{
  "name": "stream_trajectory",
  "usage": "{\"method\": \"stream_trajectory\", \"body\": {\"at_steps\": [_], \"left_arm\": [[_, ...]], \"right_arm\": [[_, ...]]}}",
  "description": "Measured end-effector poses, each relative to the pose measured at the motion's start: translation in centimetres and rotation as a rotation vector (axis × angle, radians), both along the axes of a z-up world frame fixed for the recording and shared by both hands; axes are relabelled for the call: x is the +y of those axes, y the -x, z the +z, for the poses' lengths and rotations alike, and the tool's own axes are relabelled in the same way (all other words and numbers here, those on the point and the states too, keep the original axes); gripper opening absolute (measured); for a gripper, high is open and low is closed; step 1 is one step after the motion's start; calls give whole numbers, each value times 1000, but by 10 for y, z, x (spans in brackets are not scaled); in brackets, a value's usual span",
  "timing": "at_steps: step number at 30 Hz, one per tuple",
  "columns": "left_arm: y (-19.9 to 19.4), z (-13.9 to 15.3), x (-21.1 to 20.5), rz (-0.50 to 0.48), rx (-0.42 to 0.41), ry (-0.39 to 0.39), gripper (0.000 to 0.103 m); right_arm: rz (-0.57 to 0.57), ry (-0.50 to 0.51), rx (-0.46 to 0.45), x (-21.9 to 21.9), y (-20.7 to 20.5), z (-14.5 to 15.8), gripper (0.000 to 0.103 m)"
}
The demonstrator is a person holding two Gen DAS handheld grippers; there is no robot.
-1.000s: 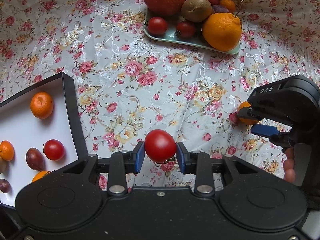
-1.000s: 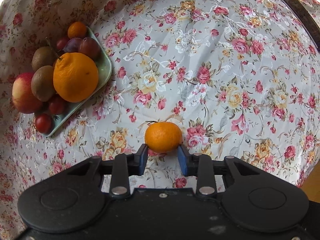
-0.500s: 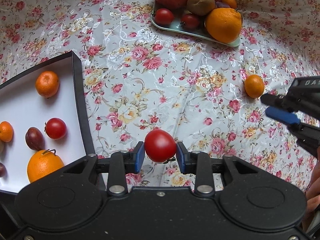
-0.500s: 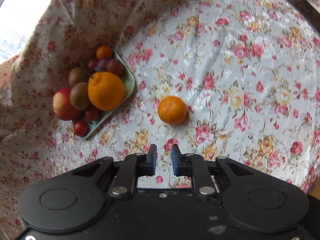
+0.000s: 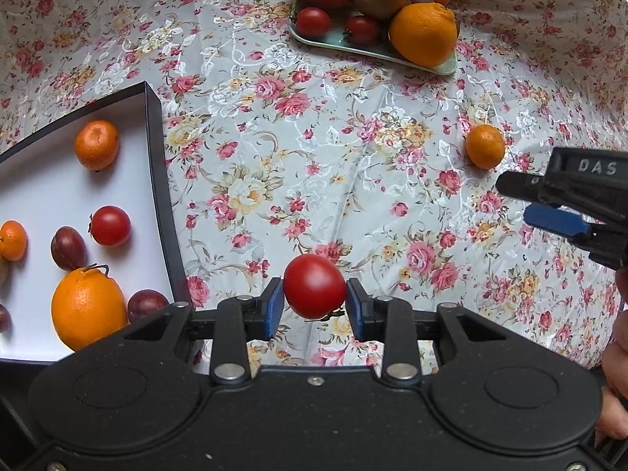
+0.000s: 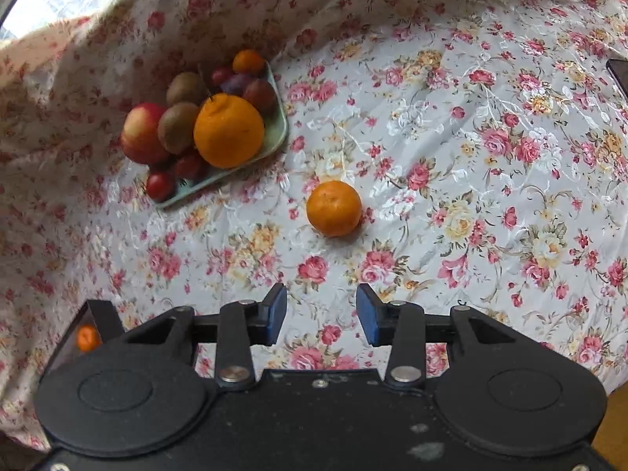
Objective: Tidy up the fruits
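Note:
My left gripper (image 5: 314, 306) is shut on a red tomato (image 5: 314, 285), held above the floral cloth just right of the black-rimmed white box (image 5: 157, 165). That box holds mandarins, a tomato, plums and a large orange (image 5: 88, 306). A loose mandarin (image 6: 333, 208) lies on the cloth, also visible as a mandarin (image 5: 485, 146) in the left wrist view. My right gripper (image 6: 321, 316) is open and empty, a little short of that mandarin; the same right gripper (image 5: 526, 200) shows at the right edge of the left wrist view.
A pale green tray (image 5: 376, 52) at the far side carries an apple, kiwis, tomatoes, plums, a small mandarin and a big orange (image 6: 228, 135). A corner of the box (image 6: 100, 314) shows at lower left in the right wrist view. A hand (image 5: 616, 373) grips the right tool.
The right gripper let go of the mandarin, drew back and up, closed briefly, then opened again. The left gripper, still holding the tomato, drifted back so more of the box shows.

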State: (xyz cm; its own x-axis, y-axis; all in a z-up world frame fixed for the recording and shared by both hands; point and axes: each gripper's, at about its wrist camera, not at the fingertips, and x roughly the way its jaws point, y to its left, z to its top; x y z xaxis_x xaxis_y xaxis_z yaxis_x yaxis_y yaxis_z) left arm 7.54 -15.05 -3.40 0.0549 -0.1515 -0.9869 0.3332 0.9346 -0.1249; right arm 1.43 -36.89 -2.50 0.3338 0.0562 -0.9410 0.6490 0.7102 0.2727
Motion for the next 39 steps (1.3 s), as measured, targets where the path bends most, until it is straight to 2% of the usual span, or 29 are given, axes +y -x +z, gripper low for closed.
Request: {"method": "stream_trajectory", "body": {"at_steps": [3,4,6,8,9,10,13,17,19,22,25,28,30,39], "left_arm": [[0,-1,0,-2,-5,-11,42],[0,-2,-1,-2,-5,-13,42],[-1,-3,-1,-2,-3,-12,42],[-1,-2,-1,-4,-3,-8,42],[-1,-2,-1,-6,-5,-9,42],[-1,-2,-2,-6,-6,-11,42],[-2,-3,-3,-7,-9,-14,42],[-2,-3,-2,-11,-13,-18,43],[-4,-3,-2,-10,-13,-19,42],[-6,-5,-2,-4,-11,-19,43],[-7,-5,-3,-5,-13,-19,43],[-8,-6,-4,-10,-15,-23,43],[-10,-7,-5,-10,-15,-26,43],[-25,-10,-9,-2,-11,-28,43]], "right_arm": [[-86,48,-146,0,13,18,44],[-101,53,-179,0,17,20,52],[-81,-59,-180,-8,17,11,67],[-85,-209,-112,-15,13,-12,58],[-115,-230,-90,-17,14,-21,50],[-135,-225,-80,-17,15,-27,49],[-92,-146,-40,-13,9,-33,49],[-129,-35,-76,-15,8,-25,49],[-143,-9,-145,-21,12,-20,49],[-83,11,-271,-25,13,-18,54],[3,33,-221,-26,-2,-22,53],[75,163,-179,-17,-15,-25,53],[109,211,-145,-14,-22,-30,53],[146,162,-45,-14,-41,-68,53]]}}
